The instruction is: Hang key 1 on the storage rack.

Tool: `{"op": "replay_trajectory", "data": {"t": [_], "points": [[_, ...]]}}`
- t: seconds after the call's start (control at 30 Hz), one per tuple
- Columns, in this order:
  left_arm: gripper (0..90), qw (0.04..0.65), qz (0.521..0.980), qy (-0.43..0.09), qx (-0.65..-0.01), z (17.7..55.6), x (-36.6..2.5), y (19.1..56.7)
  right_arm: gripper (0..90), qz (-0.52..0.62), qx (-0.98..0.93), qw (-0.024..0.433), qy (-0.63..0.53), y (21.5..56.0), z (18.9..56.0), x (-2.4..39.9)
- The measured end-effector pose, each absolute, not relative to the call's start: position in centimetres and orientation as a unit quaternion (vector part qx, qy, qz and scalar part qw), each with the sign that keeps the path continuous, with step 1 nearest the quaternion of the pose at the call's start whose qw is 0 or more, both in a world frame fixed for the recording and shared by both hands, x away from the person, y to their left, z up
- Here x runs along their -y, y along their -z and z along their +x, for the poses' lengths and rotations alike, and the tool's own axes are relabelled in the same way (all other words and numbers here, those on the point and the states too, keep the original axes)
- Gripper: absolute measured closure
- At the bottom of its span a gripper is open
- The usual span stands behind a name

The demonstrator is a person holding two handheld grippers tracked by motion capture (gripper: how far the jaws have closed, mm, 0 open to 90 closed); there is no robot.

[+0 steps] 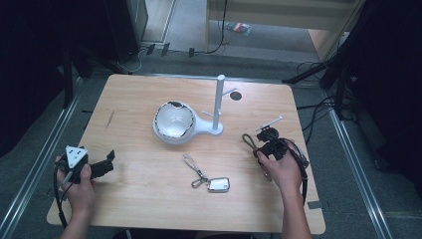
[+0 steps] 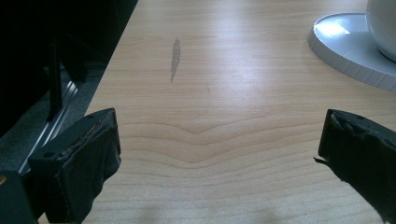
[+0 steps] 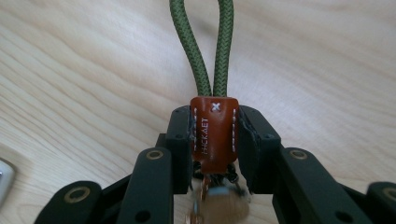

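Note:
A keychain with a green cord loop [image 3: 205, 46] and a brown leather tag [image 3: 214, 135] lies on the wooden table [image 1: 139, 199] at the right. My right gripper [image 3: 215, 142] is shut on that tag, a pad pressing each side; in the high view the right gripper [image 1: 261, 151] sits over it, with the cord loop [image 1: 247, 141] sticking out to the left. Metal parts below the tag are blurred. My left gripper [image 2: 217, 158] stands open above bare wood; the high view shows the left gripper [image 1: 105, 164] at the table's left front, held low.
A white bowl [image 1: 173, 122] rests on the base of a white peg stand [image 1: 218, 102] at mid-table; the stand's base [image 2: 345, 51] is far right in the left gripper view. A second keychain with a white fob [image 1: 218, 184] lies near the front. A small white peg [image 1: 271, 121] lies behind the right gripper.

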State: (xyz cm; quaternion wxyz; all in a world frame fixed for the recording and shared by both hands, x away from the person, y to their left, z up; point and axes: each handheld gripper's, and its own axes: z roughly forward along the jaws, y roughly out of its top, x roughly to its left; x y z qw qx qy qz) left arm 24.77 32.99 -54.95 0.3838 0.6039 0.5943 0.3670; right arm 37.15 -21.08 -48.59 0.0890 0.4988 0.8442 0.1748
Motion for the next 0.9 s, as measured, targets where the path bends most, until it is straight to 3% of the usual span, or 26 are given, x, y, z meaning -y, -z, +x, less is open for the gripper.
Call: {"op": "replay_trajectory", "data": {"t": [0.43, 0.9], "points": [[0.0, 0.384, 0.602, -0.37, -0.594, 24.7, -33.0, 55.0, 68.8, 0.494, -0.789, 0.135, -0.338, 45.2, 35.8, 21.9], [0.0, 0.389, 0.596, -0.365, -0.6, 24.8, -33.2, 55.0, 68.8, 0.468, -0.749, 0.203, -0.422, 43.3, 34.4, 20.5]]}}
